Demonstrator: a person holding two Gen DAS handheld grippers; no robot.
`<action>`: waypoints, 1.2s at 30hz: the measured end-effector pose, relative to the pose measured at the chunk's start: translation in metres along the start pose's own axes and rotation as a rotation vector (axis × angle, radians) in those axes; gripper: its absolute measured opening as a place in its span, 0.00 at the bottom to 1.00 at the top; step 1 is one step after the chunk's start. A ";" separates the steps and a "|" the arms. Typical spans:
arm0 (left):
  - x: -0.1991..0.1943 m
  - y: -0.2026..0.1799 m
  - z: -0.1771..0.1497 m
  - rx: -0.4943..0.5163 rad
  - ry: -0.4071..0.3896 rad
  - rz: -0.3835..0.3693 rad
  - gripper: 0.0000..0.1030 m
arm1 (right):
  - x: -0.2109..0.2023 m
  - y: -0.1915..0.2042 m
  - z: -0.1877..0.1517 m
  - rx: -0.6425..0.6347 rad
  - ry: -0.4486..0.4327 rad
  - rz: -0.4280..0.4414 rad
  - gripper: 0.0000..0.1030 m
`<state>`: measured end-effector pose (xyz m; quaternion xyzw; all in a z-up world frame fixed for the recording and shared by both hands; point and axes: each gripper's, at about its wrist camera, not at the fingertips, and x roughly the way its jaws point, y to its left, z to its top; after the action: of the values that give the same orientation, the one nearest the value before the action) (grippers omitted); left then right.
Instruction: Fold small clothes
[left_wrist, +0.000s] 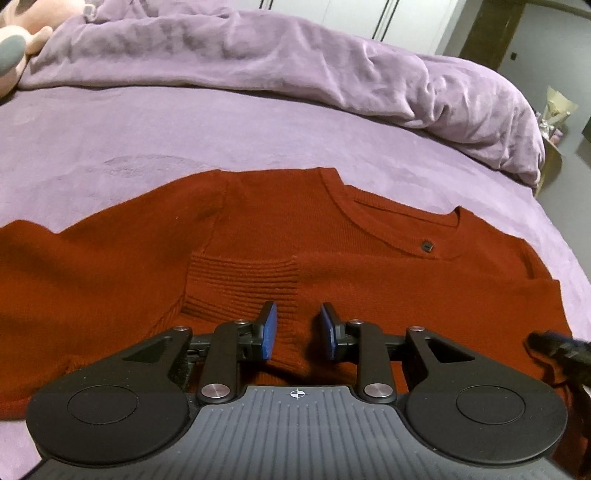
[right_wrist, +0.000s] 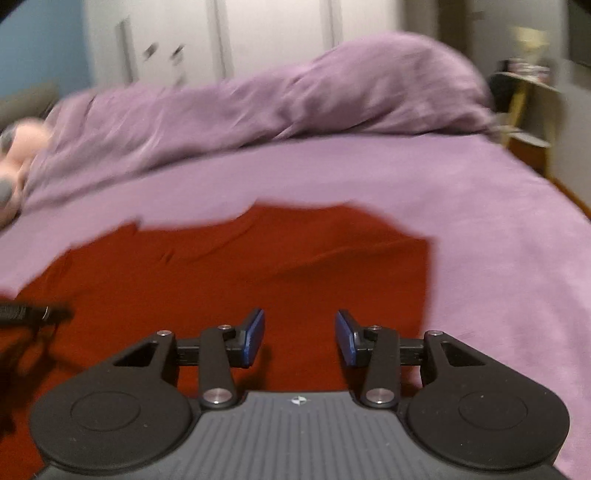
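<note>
Sweater (left_wrist: 258, 236) is being kept flat on the bed (left_wrist: 110, 129), stretched left to right, directly under the left gripper (left_wrist: 297, 330) and right gripper (right_wrist: 299, 338), both parted and empty.

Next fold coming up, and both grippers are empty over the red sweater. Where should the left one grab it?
Probably the ribbed cuff of the sleeve folded across the red sweater. The open left gripper already hangs just short of it; come down from the near side. The cuff edge lies loose on top, so it should pinch easily.
</note>
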<state>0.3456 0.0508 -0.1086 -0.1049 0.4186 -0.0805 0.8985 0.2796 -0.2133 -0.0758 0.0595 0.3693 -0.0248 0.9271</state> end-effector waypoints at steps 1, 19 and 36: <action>0.001 0.000 0.001 -0.003 0.003 0.001 0.29 | 0.008 0.007 -0.002 -0.031 0.034 -0.019 0.33; -0.029 0.005 -0.017 -0.006 -0.016 -0.027 0.54 | -0.002 0.022 -0.029 -0.062 -0.027 -0.054 0.44; -0.037 0.012 -0.027 -0.070 0.004 -0.025 0.66 | -0.010 0.040 -0.033 -0.162 -0.019 -0.143 0.45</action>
<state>0.3017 0.0679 -0.1017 -0.1416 0.4215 -0.0773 0.8924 0.2538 -0.1696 -0.0889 -0.0426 0.3646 -0.0613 0.9282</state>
